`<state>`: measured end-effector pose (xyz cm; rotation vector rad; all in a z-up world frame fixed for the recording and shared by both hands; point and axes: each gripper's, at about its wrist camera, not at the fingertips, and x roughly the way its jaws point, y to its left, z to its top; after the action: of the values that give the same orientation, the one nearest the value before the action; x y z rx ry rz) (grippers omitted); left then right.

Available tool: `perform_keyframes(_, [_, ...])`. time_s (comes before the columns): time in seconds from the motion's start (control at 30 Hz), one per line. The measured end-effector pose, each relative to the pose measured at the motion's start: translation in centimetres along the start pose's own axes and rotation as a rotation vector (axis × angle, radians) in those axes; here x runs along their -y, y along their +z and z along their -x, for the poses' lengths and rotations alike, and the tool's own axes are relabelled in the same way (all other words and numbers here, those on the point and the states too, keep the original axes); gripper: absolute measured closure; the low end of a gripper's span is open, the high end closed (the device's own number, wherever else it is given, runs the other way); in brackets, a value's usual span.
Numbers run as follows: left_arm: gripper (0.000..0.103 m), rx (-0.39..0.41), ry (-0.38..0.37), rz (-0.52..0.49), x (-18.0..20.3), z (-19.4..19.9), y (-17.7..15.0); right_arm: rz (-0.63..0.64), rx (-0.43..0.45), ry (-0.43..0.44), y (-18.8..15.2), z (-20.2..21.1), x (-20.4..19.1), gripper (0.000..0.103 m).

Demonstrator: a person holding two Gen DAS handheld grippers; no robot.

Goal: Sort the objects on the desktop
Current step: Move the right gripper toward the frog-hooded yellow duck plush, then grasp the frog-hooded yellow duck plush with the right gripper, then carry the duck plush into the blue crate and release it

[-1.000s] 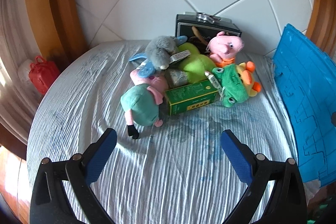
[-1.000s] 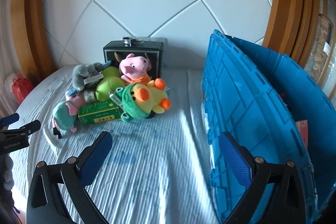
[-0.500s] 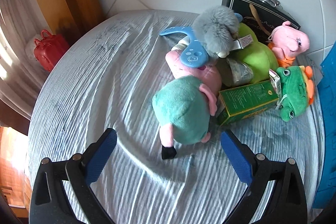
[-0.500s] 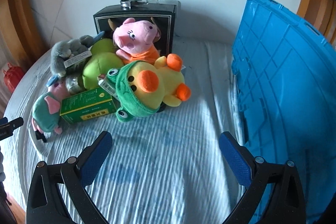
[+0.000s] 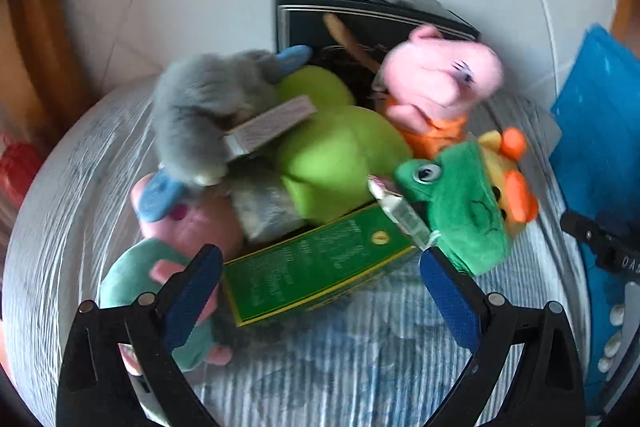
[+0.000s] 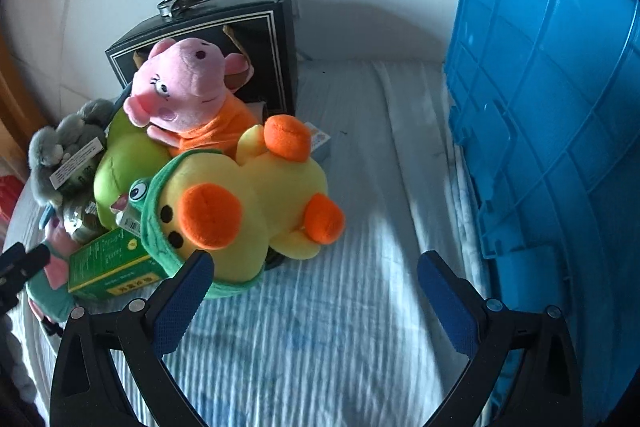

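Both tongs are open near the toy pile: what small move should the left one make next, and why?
Probably ease the left tongs forward around the green box, then close. The box lies at the pile's front edge between the open jaws, ungripped; the right tongs face the yellow duck plush.

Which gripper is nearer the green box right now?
Left. The left gripper is open with the green box between its fingers; the right gripper is beside the duck plush.
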<state>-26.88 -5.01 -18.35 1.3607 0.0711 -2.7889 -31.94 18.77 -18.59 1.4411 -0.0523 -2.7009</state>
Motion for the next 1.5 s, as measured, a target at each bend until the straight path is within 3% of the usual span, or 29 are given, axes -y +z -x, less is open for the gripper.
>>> perform_keyframes(0.07, [0.002, 0.011, -0.021, -0.048, 3.6, -1.2, -0.5, -0.019, -0.001, 0.023, -0.3, -1.0, 0.9, 0.000])
perform_keyframes(0.17, [0.003, -0.036, -0.071, -0.047, 6.7, -3.4, -0.9, -0.046, -0.010, 0.053, -0.4, -2.4, 2.0, 0.004])
perform_keyframes(0.2, [0.003, -0.051, -0.087, -0.045, 7.5, -4.2, -0.9, -0.049, -0.009, 0.062, -0.4, -2.7, 2.3, 0.017])
perform_keyframes(0.27, [0.003, -0.056, -0.093, -0.063, 8.9, -5.1, -0.7, -0.050, -0.019, 0.065, -0.2, -3.6, 2.6, 0.031])
perform_keyframes(0.47, [0.003, -0.040, -0.094, -0.117, 11.5, -7.2, 0.7, -0.065, -0.006, 0.120, 0.7, -6.2, 3.0, 0.033])
perform_keyframes(0.53, [0.002, -0.040, -0.095, -0.139, 12.0, -7.7, 1.1, -0.069, -0.014, 0.130, 1.2, -7.3, 3.0, 0.044])
perform_keyframes(0.6, [0.001, -0.053, -0.106, -0.149, 12.1, -8.3, 1.4, -0.087, -0.044, 0.176, 1.5, -8.8, 3.1, 0.066])
perform_keyframes(0.7, [0.001, -0.081, -0.131, -0.143, 12.2, -8.9, 1.8, -0.077, -0.047, 0.203, 1.7, -9.1, 2.8, 0.075])
perform_keyframes(0.87, [0.020, -0.113, -0.144, -0.175, 12.1, -8.6, 1.6, -0.063, -0.053, 0.178, 0.9, -7.8, 2.2, 0.078])
perform_keyframes(1.0, [0.024, -0.096, -0.183, -0.156, 10.4, -6.3, 1.5, -0.055, -0.023, 0.177, 0.4, -5.3, 1.5, 0.079])
perform_keyframes(1.17, [0.024, 0.003, -0.184, -0.172, 9.2, -0.7, 1.8, 0.008, 0.060, 0.147, 0.6, -0.1, -0.1, 0.079])
perform_keyframes(1.5, [0.024, 0.217, -0.311, -0.184, 8.9, 13.5, 3.5, 0.033, 0.268, 0.061, 1.5, 16.7, -1.1, 0.079])
